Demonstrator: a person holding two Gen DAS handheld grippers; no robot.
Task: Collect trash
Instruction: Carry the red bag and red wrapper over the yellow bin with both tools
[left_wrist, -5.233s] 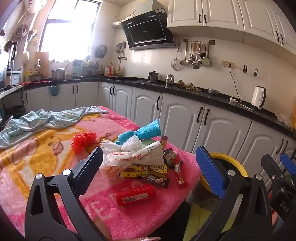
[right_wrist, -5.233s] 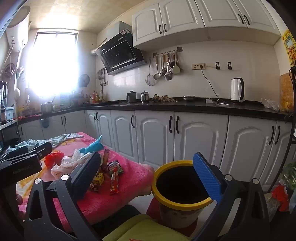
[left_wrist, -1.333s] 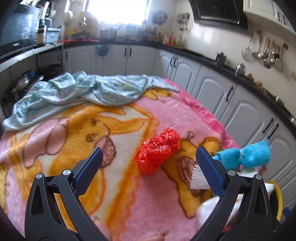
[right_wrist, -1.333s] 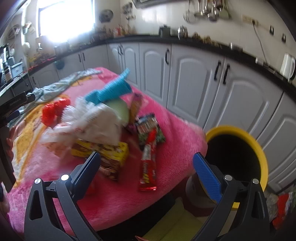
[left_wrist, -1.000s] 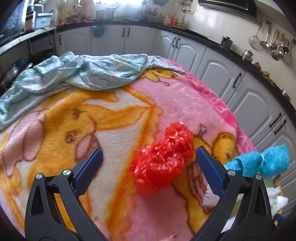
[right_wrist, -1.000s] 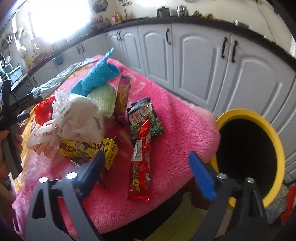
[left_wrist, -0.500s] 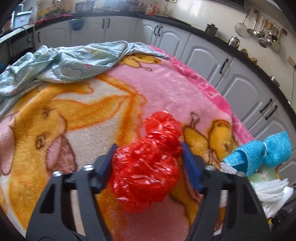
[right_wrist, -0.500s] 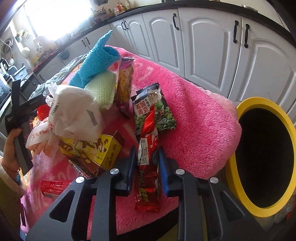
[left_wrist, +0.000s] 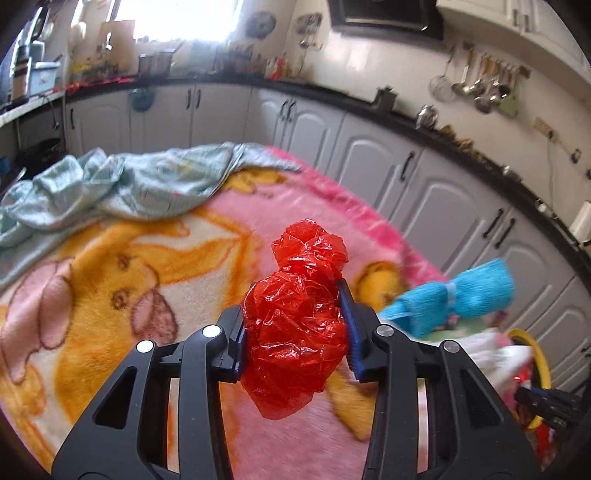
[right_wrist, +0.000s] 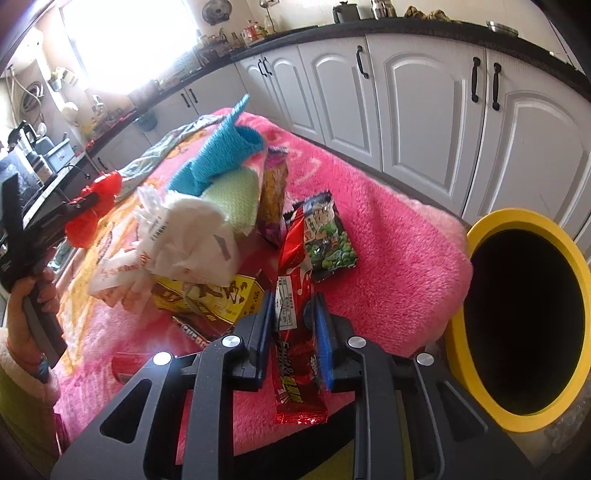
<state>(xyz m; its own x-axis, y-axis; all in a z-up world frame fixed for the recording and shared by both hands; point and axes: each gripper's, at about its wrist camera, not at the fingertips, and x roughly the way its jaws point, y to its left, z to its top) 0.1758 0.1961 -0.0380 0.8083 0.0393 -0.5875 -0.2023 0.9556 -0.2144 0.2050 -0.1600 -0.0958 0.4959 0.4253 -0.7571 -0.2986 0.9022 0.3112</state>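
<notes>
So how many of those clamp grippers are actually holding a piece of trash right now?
2. The left gripper is clamped on the crumpled red plastic bag; the right gripper is clamped on the long red snack wrapper.

The crumpled red plastic bag (left_wrist: 295, 332) hides most of both blue pads of the left gripper (left_wrist: 295, 332) and the pink cartoon blanket (left_wrist: 110, 277) behind it. At far right, the yellow-rimmed bin (left_wrist: 539, 354) shows only as an arc, cut by black gripper parts. The blanket's right side and the blue knitted cloth (left_wrist: 454, 295) are smeared by motion blur.

In the right wrist view, the white crumpled plastic bag (right_wrist: 184, 236) covers part of the yellow snack box (right_wrist: 210, 295). The small red tube (right_wrist: 125, 363) sits largely behind the gripper frame. The bin's interior (right_wrist: 524, 332) is too dark to read. Print on the long red snack wrapper (right_wrist: 295, 295) is too small to read.
</notes>
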